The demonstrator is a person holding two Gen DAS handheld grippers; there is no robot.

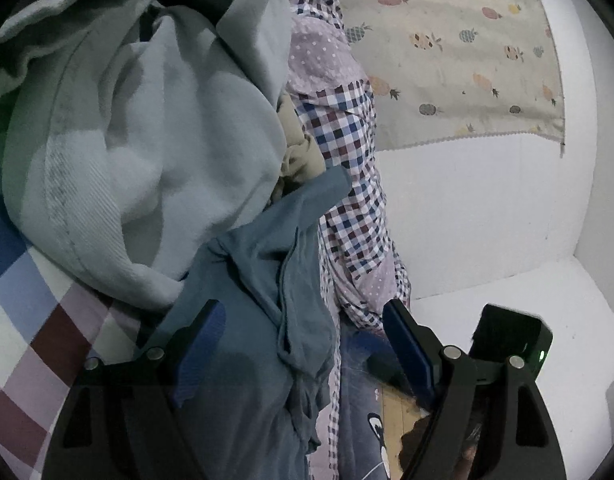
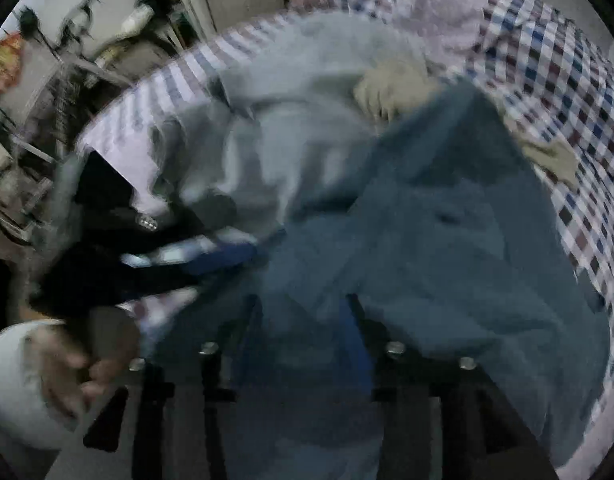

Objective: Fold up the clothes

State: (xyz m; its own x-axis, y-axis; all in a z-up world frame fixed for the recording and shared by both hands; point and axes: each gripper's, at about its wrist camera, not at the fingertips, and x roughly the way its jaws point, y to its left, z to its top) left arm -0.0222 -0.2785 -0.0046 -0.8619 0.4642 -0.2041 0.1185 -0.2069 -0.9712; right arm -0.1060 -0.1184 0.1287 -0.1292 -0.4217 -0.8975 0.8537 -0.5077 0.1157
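Note:
A dark blue-grey garment (image 1: 267, 280) lies crumpled on the checked bedsheet (image 1: 347, 208). My left gripper (image 1: 305, 340) stands open around its lower part, the blue pads well apart and not pressing it. A pale grey-blue garment (image 1: 147, 152) is heaped to the upper left, with a beige piece (image 1: 295, 156) behind it. The right wrist view is blurred. There the same dark garment (image 2: 447, 240) drapes over my right gripper (image 2: 303, 320), whose jaws stand apart with cloth between them. The pale garment (image 2: 291, 128) lies beyond. A blue pad of the left gripper's fingers (image 2: 223, 258) shows at left.
A pineapple-print cloth (image 1: 467, 52) hangs on the white wall (image 1: 467, 208) at right. A black box with a green light (image 1: 511, 340) sits by my left gripper's right finger. Wooden floor (image 1: 395, 412) shows below. A person's hand (image 2: 67, 360) and cluttered shelving (image 2: 47, 120) are at left.

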